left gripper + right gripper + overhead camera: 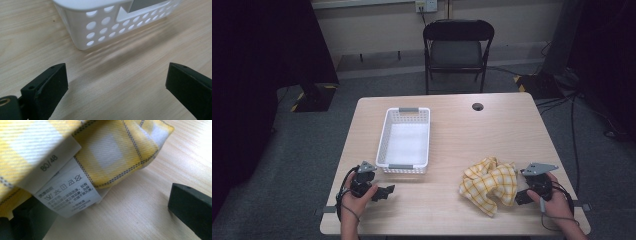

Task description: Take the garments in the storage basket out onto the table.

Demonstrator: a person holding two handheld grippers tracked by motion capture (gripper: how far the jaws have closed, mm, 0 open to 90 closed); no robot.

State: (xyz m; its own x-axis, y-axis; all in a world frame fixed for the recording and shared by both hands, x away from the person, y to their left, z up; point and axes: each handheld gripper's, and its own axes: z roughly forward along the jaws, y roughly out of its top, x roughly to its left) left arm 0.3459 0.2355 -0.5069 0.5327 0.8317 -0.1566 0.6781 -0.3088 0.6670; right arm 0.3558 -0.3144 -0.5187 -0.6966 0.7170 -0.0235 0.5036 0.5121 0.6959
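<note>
A crumpled yellow and white checked cloth [490, 183] lies on the wooden table [452, 125] at the front right. My right gripper [521, 196] is open right against its right edge; in the right gripper view the cloth [107, 152] and its white care label [70, 192] hang over the left jaw, with bare table between the jaws. A white perforated basket [404, 141] stands empty left of centre. My left gripper [384, 192] is open at the front left, just in front of the basket's near corner [100, 32], with nothing between its jaws.
A black folding chair [457, 50] stands beyond the table's far edge. A round cable hole [477, 106] sits near the far edge of the table. Cables run across the grey floor at the right.
</note>
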